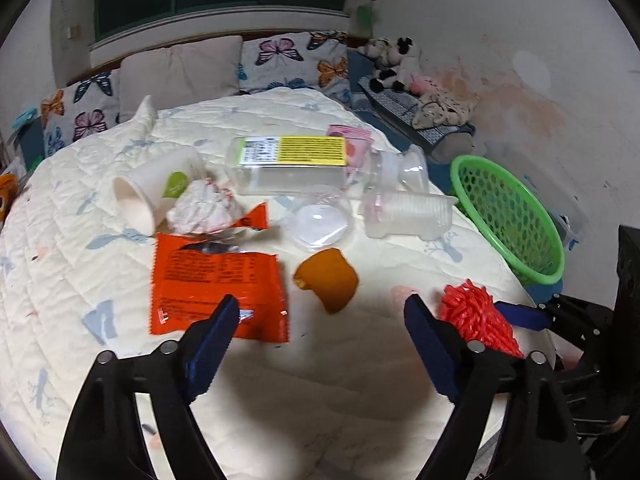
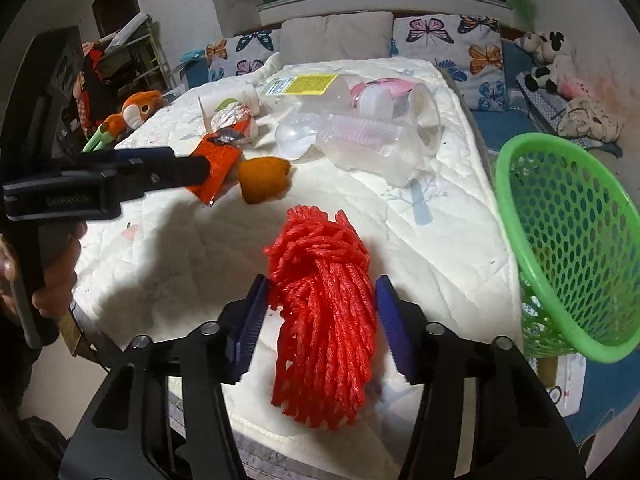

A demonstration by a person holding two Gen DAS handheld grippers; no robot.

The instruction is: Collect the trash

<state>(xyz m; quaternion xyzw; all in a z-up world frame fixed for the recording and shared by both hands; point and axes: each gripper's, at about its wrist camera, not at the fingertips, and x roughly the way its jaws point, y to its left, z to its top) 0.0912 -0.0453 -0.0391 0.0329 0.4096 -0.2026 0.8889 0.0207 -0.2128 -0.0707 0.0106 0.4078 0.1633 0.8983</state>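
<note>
Between right tongs (image 2: 318, 316), red netting (image 2: 324, 320), unclamped

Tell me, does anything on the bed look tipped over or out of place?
Yes. The paper cup lies on its side beside an orange wrapper, and the green basket is tilted at the bed's edge.

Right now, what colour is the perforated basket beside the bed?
Green basket; right wrist view shows it best.

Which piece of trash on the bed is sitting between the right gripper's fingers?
The red foam net. It lies between the open right gripper, while the orange wrapper and orange peel lie farther up the bed.
</note>
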